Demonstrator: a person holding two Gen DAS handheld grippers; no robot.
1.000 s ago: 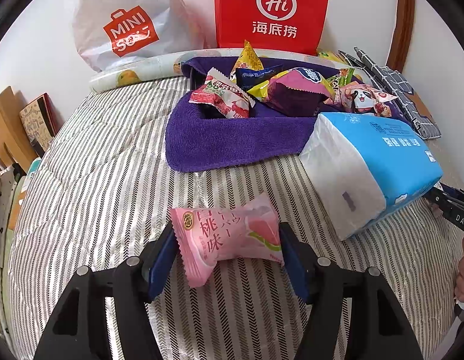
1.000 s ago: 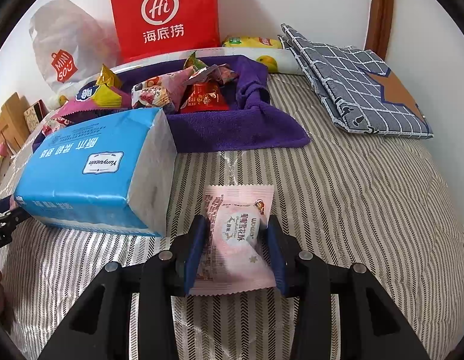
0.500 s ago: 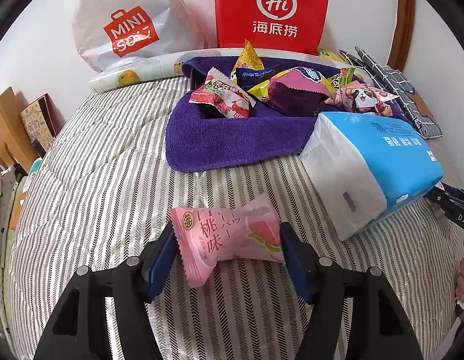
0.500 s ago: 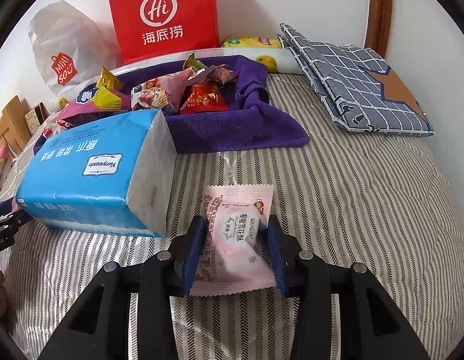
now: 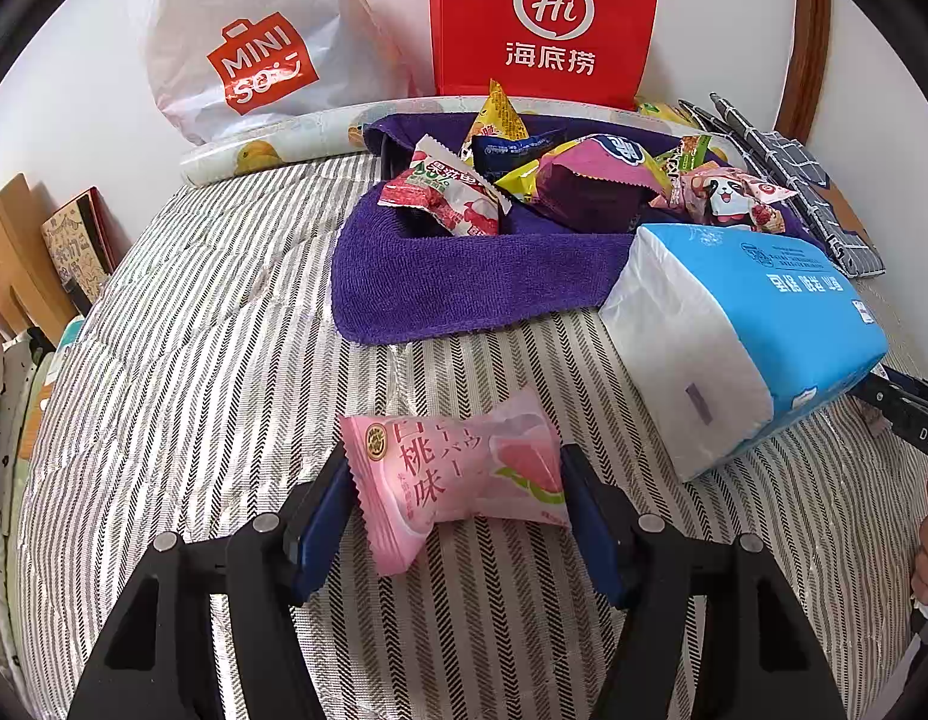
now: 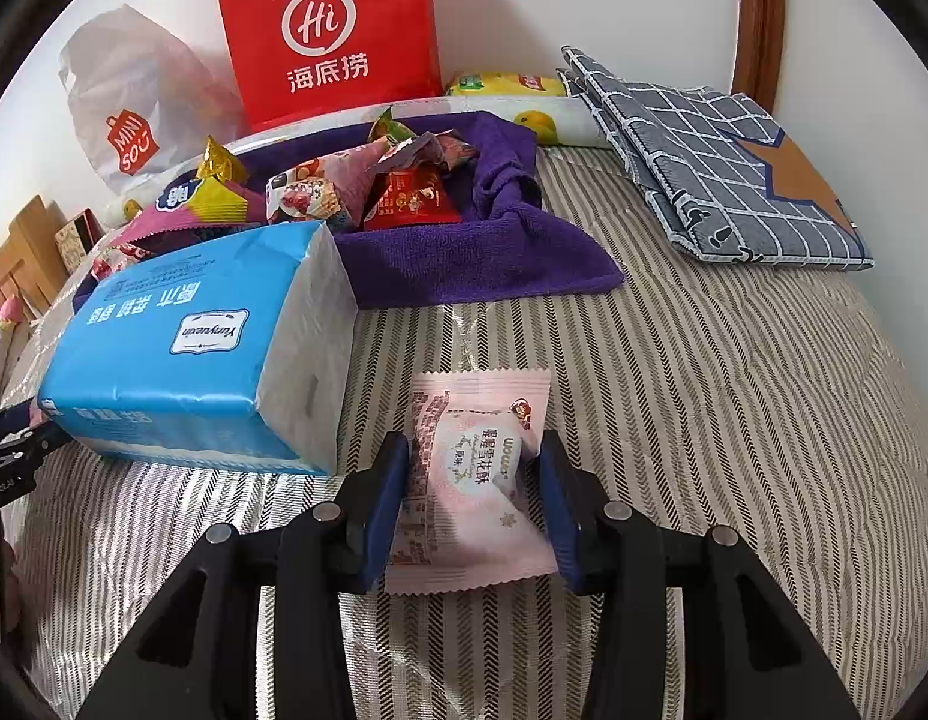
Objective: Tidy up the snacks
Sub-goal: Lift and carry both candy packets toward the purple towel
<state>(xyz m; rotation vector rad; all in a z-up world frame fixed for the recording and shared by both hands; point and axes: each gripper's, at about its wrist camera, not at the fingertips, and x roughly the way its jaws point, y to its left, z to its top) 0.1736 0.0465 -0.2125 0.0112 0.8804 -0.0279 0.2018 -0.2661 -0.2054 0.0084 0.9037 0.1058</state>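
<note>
My left gripper (image 5: 455,480) is shut on a pink peach-flavour snack packet (image 5: 458,477), held just above the striped bed cover. My right gripper (image 6: 472,468) is shut on a pale pink snowflake-pastry packet (image 6: 472,480), also low over the cover. Ahead of both, a purple towel-lined basket (image 5: 481,282) holds several snack packets (image 5: 458,198); it also shows in the right wrist view (image 6: 464,258). A blue tissue pack (image 5: 739,324) lies between the two grippers; in the right wrist view the tissue pack (image 6: 200,354) is on the left.
A red paper bag (image 5: 547,24) and a white Miniso bag (image 5: 254,54) stand against the back wall. A folded grey checked cloth (image 6: 715,168) lies at the right. Books (image 5: 80,246) lean at the left edge of the bed.
The right gripper has drifted slightly with its packet. The left gripper has not moved.
</note>
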